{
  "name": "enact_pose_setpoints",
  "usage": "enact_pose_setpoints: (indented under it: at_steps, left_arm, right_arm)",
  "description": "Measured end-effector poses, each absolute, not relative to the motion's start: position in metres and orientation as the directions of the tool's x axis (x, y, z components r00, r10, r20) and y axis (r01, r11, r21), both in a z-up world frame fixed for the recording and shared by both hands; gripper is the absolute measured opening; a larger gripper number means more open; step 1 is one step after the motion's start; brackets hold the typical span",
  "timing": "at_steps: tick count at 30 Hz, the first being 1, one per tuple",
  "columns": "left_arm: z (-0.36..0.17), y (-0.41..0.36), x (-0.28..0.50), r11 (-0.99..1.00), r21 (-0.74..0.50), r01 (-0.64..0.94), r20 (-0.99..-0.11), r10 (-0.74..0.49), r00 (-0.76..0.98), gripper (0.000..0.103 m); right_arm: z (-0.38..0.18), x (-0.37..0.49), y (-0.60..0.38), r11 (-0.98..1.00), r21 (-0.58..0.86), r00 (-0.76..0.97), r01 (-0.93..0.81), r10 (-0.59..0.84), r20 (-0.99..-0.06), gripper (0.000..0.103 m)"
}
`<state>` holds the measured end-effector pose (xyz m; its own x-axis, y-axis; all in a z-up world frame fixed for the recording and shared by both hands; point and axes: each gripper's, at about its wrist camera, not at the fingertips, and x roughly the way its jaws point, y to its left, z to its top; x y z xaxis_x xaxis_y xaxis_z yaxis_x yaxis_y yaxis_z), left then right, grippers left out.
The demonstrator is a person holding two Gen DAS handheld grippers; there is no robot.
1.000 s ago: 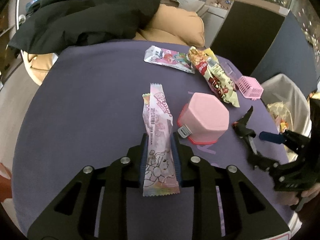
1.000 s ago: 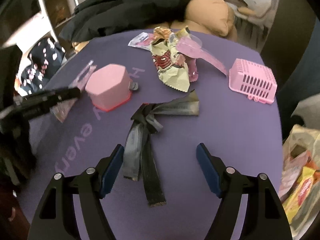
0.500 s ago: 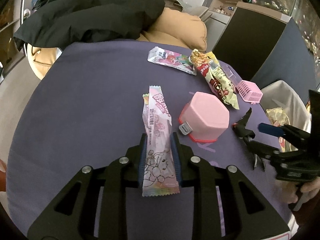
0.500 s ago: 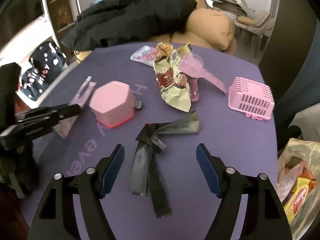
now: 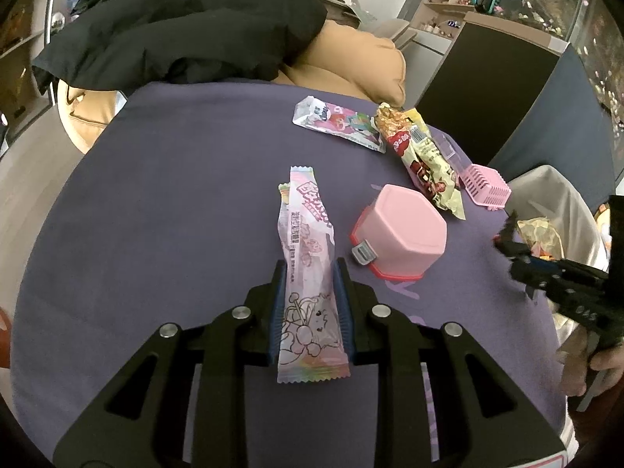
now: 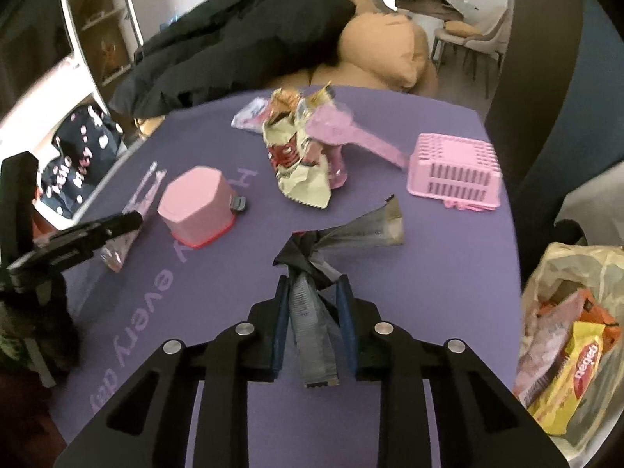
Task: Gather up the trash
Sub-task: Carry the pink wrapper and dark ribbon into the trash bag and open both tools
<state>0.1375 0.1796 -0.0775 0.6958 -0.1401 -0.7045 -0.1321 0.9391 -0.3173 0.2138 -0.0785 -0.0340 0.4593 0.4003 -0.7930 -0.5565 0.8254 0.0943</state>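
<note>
Trash spread over a purple tablecloth (image 5: 163, 202), some of it caught in claws. Going left to right:

Long pink candy wrapper with a cartoon drawing (image 5: 308, 273), lying flat on the cloth, its near end squeezed between the two blue pads of the left gripper (image 5: 310, 304). Far end sticking out past the fingertips, pointing away.

Just beside it on the right, a pink six-sided plastic box (image 5: 399, 234) with a grey clip, upside down.

Farther back, a flat pink and white pouch (image 5: 335, 123), touching a crumpled red and yellow snack bag (image 5: 423, 160). Beside that, a small pink plastic basket with slots (image 6: 454, 171).

Next, a twisted black and silver wrapper (image 6: 312, 308), knotted in the middle. One strip caught between the pads of the right gripper (image 6: 314, 319), jaws closing on it. Other strip fanning out past the fingertips to the right.

Off the table edge at far right, a see-through plastic bag (image 6: 565, 273) with yellow and orange packets inside.
</note>
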Motion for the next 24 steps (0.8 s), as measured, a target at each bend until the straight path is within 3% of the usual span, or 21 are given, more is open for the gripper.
enact_pose_setpoints:
  at_steps: [11,24]
  left_arm:
    - [-0.062,0.157,0.132,0.951,-0.296,-0.086,-0.69,-0.15,0.708,0.022]
    - [0.048,0.053,0.142,0.976,-0.131,0.176,-0.562,-0.219,0.797,0.022]
  right_arm:
    - [-0.006,0.202,-0.116,0.828,0.132,0.512,-0.545,0.454,-0.729,0.023]
    - [0.051,0.188,-0.196,0.875,0.108,0.672,-0.471,0.435,-0.6,0.023]
